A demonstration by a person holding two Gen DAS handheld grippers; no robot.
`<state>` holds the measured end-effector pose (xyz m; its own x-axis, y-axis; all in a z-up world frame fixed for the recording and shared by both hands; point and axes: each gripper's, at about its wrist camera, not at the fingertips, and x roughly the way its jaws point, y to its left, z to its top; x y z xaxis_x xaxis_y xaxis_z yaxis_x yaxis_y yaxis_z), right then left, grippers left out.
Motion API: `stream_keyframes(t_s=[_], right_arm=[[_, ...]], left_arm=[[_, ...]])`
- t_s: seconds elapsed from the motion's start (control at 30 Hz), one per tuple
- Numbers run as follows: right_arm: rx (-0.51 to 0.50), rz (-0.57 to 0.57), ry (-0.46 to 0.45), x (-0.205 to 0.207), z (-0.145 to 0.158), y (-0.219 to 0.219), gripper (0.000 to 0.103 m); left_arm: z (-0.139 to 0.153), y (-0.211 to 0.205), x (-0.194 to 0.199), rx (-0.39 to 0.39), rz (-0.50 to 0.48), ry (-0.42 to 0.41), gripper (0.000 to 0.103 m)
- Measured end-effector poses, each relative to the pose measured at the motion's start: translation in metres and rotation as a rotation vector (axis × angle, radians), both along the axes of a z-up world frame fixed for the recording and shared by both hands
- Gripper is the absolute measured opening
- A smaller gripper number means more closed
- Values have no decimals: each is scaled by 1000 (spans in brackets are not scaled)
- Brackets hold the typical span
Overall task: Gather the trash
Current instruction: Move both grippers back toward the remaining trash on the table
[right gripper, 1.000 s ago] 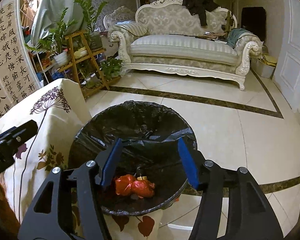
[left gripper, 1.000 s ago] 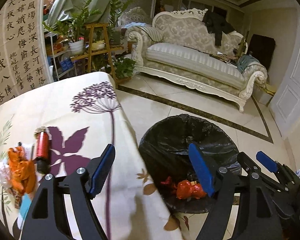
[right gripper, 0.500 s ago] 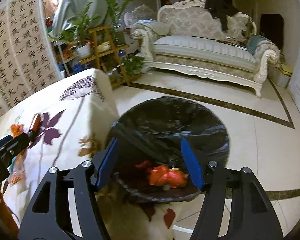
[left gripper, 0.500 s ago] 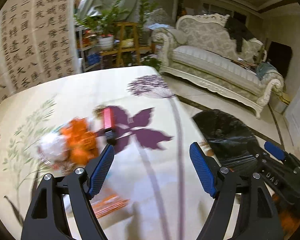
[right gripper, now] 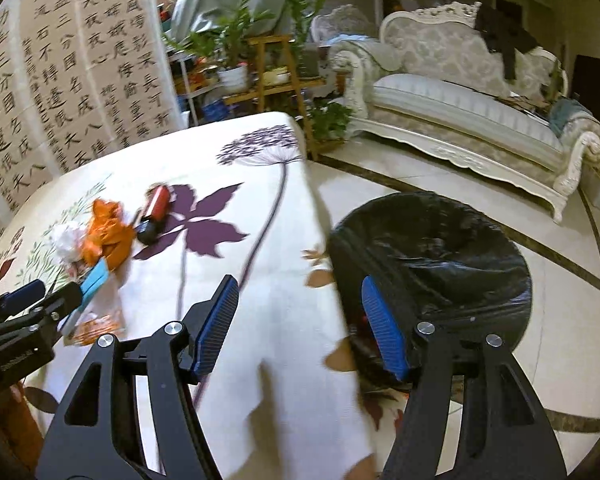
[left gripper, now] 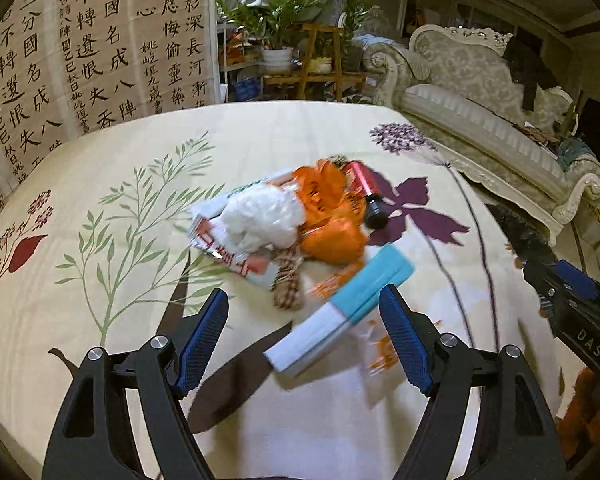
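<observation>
A trash pile lies on the floral tablecloth: a white crumpled wad, an orange wrapper, a red and black tube, a blue and white box and a printed packet. My left gripper is open and empty, just in front of the blue and white box. My right gripper is open and empty over the table's right edge. The black-lined bin stands on the floor to its right. The pile also shows in the right wrist view.
A cream sofa stands across the tiled floor. Plant stands and a calligraphy screen are behind the table. The left gripper shows at the left edge of the right wrist view.
Both grippers have swung left from the bin toward the table. The left one now faces the trash pile up close. Both stay open and empty.
</observation>
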<state>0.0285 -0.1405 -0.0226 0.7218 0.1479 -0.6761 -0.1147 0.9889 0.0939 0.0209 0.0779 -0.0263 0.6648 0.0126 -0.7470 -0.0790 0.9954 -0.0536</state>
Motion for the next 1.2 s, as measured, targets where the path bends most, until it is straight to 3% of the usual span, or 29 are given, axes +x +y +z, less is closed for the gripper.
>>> stream_keyframes(t_s=[0.37,0.47,0.73,0.93,1.2], right_arm=[[-9,19,12,2,-1,13,63],[-7,21,16,3,-4,12,63],[-2,22,22,4,-6,9,63],[-2,21,20,4,-6,9,63],[-2,37,13,1,-4,16,63]], left_arm=[[-13,4,7,-21,-51,51,75],[-15,5,5,-34,-59,54,66],[-12,-5,-4,-5,-111,32,22],[-11,-8,-8,-6,-131,22,9],[4,-6,-22,-22,-128,-22,8]])
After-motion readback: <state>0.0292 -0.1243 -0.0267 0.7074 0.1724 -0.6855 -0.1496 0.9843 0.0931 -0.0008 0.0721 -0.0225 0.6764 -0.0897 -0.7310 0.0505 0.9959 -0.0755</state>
